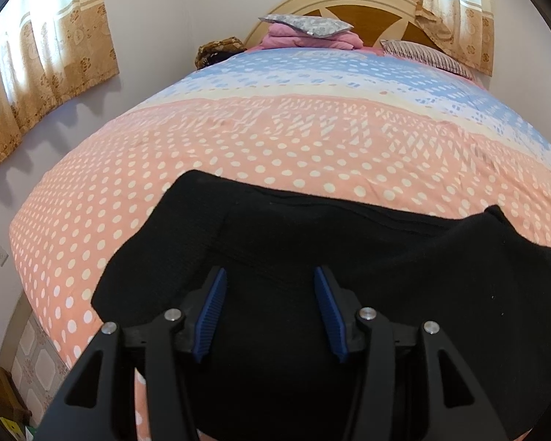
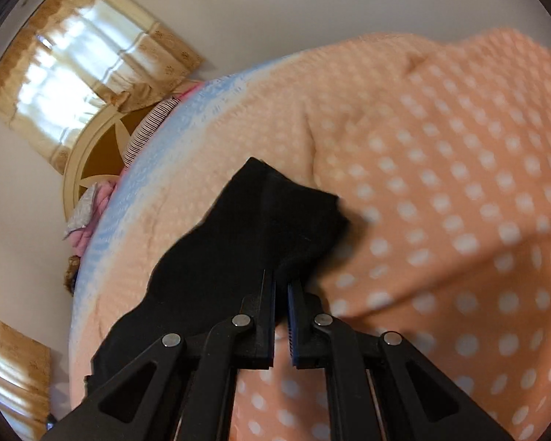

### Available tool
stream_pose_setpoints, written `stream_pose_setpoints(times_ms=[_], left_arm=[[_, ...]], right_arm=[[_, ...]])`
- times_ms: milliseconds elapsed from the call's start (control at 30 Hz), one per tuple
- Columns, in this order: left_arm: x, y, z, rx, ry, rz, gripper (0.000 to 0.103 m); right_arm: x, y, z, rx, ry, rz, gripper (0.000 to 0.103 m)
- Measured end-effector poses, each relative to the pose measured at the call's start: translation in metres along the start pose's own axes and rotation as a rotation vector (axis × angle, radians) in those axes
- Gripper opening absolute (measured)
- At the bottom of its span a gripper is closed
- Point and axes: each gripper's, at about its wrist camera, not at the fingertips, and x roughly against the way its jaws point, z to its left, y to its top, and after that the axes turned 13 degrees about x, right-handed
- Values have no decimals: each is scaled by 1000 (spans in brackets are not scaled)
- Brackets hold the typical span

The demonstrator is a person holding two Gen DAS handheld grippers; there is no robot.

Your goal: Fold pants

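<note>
The black pants [image 1: 312, 242] lie on the pink dotted bedspread [image 1: 238, 139] at the near end of the bed. My left gripper [image 1: 270, 275] is open, its blue pads [image 1: 213, 312] spread just above the black cloth, holding nothing. My right gripper [image 2: 281, 283] is shut on an edge of the black pants [image 2: 246, 242] and holds that part lifted above the bedspread [image 2: 459, 202]. The right wrist view is tilted and blurred.
At the head of the bed stand a wooden headboard [image 1: 367, 11], a folded pink blanket with a grey pillow [image 1: 308, 31] and a striped pillow [image 1: 426, 55]. Curtained windows [image 1: 36, 62] are on the walls. The bed's left edge drops to a tiled floor [image 1: 33, 352].
</note>
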Motion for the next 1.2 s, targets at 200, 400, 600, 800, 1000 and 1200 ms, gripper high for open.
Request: stream_pose_setpoints(times_ms=[200, 400, 600, 800, 1000, 1200], left_arm=[[13, 13, 5, 27, 16, -7, 55], [63, 12, -32, -48, -109, -94, 55], [94, -23, -104, -211, -317, -41, 62], [90, -52, -149, -262, -371, 41, 62], [82, -75, -174, -275, -331, 67, 62], [81, -82, -177, -273, -280, 19, 72]], right_arm=[[45, 21, -21, -26, -124, -46, 7], [41, 65, -9, 190, -5, -57, 33], [-30, 80, -2, 292, 35, 91, 46], [-67, 72, 11, 432, -52, 142, 45], [-38, 64, 36, 573, -118, 49, 14], [-26, 77, 13, 544, -305, -12, 2]])
